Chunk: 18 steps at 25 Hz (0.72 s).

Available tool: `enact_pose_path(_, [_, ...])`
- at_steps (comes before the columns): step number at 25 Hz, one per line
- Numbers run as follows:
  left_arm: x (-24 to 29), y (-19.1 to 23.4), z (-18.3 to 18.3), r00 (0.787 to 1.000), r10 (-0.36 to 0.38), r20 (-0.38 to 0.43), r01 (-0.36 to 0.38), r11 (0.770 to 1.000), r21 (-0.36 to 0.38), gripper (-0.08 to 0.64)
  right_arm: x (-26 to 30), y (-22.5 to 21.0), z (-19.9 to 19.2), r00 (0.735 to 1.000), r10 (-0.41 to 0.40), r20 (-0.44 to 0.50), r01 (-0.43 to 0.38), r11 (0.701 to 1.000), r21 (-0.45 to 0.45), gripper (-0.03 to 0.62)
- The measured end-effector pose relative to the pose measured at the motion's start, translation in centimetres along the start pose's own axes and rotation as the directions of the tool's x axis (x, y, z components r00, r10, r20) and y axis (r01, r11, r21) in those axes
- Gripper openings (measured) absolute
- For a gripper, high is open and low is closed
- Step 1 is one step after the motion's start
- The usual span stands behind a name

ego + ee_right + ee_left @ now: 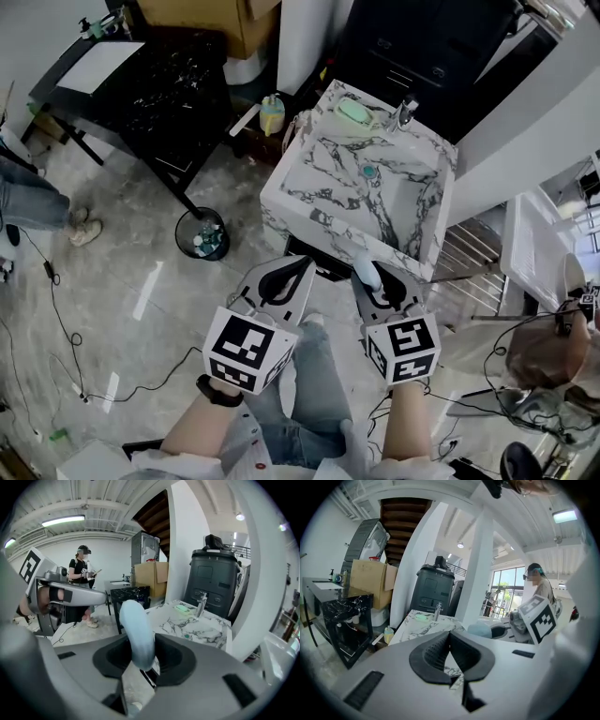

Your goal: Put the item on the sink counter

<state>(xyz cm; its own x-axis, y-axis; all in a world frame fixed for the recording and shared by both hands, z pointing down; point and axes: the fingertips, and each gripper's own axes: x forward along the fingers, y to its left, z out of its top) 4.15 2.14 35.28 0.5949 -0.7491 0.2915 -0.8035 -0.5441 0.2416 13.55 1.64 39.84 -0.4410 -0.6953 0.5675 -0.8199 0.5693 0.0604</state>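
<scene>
My right gripper (368,277) is shut on a pale blue rounded item (137,632), which stands up between its black pads (171,656) and shows as a light tip (367,271) in the head view. It hangs just short of the near rim of the white marble sink (366,192), which appears ahead (192,623) in the right gripper view. My left gripper (298,267) sits beside it to the left, its pads (429,656) together at the tips with nothing between them. A green soap dish (354,112) and a tap (406,110) sit at the sink's far edge.
A black marble table (159,75) stands at the left, with a small black bin (202,234) on the floor below it. A yellow-capped bottle (272,114) is left of the sink. A metal rack (478,272) and cables lie at the right. A person (83,573) stands far off.
</scene>
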Motion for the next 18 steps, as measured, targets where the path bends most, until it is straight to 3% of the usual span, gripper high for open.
enact_pose_path(18, [-0.2, 0.3, -6.1, 0.994, 0.106, -0.011, -0.106, 0.99, -0.089, 0.014, 2.4, 2.4, -5.0, 0.993, 0.094, -0.065, -0.096, 0.995, -0.019, 0.135])
